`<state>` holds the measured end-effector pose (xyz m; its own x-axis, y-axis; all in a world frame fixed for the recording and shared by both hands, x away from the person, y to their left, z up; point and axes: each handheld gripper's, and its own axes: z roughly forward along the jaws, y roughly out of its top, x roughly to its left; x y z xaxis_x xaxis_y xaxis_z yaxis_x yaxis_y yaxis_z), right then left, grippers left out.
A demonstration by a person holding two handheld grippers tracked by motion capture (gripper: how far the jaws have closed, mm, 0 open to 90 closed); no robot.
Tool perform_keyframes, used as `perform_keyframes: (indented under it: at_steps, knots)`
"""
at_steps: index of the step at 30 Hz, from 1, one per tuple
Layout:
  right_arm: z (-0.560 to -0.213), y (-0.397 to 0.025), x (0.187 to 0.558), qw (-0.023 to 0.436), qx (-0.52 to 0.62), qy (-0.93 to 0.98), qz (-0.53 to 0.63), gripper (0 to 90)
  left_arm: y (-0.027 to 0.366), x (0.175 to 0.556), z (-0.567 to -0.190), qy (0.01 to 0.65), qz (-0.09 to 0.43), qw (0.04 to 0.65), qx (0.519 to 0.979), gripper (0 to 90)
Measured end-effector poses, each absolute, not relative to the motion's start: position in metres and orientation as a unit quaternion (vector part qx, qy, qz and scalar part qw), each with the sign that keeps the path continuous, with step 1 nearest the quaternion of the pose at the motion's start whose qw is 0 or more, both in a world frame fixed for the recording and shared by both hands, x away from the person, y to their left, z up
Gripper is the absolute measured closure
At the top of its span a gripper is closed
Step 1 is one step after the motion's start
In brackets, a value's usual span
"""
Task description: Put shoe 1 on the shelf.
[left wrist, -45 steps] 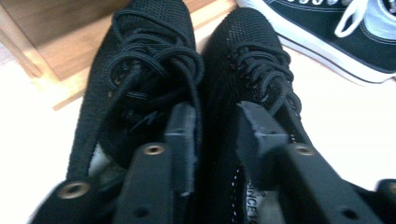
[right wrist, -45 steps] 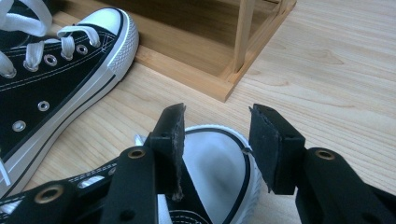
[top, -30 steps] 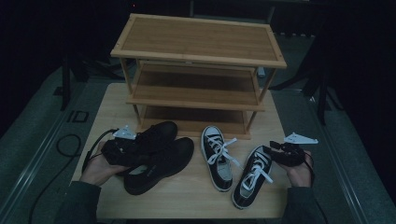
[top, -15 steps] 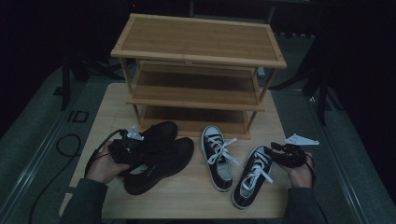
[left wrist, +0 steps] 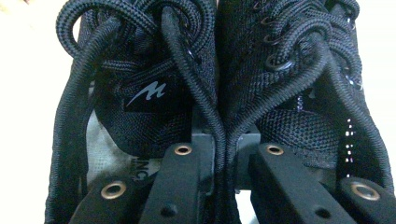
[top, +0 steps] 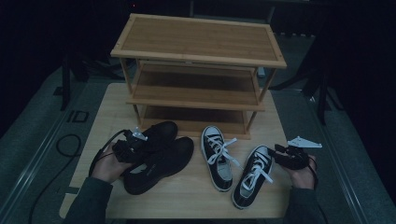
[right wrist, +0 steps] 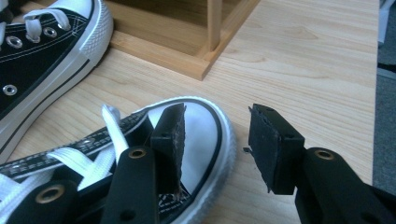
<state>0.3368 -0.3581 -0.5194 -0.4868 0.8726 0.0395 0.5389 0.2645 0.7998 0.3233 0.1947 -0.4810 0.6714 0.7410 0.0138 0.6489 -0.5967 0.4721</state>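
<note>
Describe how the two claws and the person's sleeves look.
Both the left claw and the right claw are black, and each carries a pale three-cornered plate on top. In the gripper views their black jaws show brass-coloured rivets, and the right claw's jaws end in flat, rough dark pads. A black cable loops from the left one. The sleeves are dark grey-green.

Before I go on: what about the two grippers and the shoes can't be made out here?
- Left gripper, left gripper view: black shoes' laces cover the pads; grip unclear.
- High view: left gripper dark against black shoes; jaws unreadable.
- Right gripper, right gripper view: sneaker's heel cut off by the left edge.
</note>
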Motion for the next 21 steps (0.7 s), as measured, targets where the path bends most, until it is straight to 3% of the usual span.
perform_keyframes:
  at_steps: [10, 21]
  knots:
    - [-0.525, -0.365, 0.337, 0.224, 0.483, 0.757, 0.378, 67.4, 0.198, 0.324, -0.481, 0.403, 0.092, 0.234, 0.880, 84.1]
    - [-0.536, -0.368, 0.341, 0.244, 0.510, 0.753, 0.338, 69.7, 0.198, 0.322, -0.478, 0.414, 0.089, 0.242, 0.873, 84.2]
